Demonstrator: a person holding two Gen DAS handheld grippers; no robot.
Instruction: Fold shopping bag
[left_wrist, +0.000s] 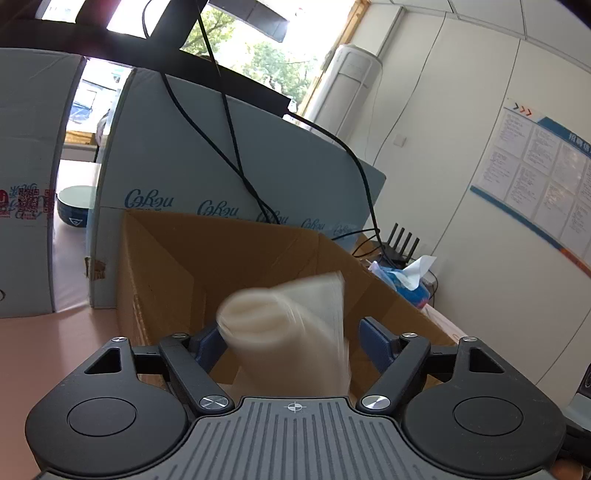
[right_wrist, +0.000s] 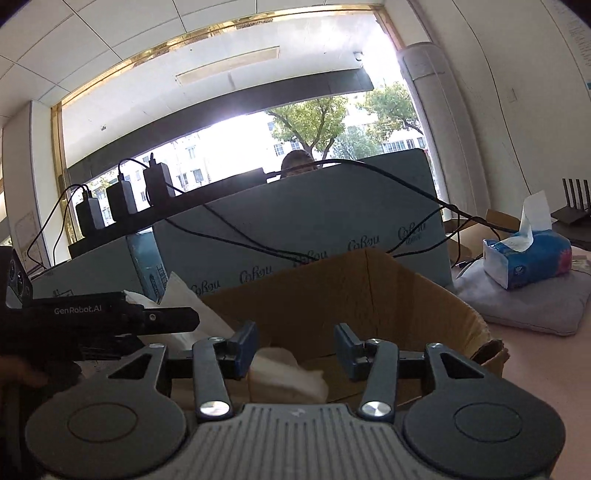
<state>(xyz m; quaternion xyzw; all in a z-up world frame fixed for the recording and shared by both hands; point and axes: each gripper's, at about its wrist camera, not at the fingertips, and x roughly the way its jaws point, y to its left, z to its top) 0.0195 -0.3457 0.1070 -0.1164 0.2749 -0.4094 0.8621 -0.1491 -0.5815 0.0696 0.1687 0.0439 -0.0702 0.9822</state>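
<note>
A rolled translucent plastic shopping bag (left_wrist: 295, 332) sits mid-frame above the open brown cardboard box (left_wrist: 177, 266); a blue tissue pack (left_wrist: 406, 282) lies right of it.

Office or lab-type room: white panelled walls with a printed notice board (left_wrist: 535, 173), tall standing air conditioner (left_wrist: 347, 85), big window (right_wrist: 236, 147), router (left_wrist: 400, 245), cables (left_wrist: 229, 122) over foam partition boards (left_wrist: 229, 173), cardboard box (left_wrist: 207, 258) on desk.

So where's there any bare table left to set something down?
Bare pink table lies left of the cardboard box, bordered by the blue-grey panels. Another patch sits right of the box, before the grey cushion under the tissue pack. Inside the box, bags crowd it.
</note>
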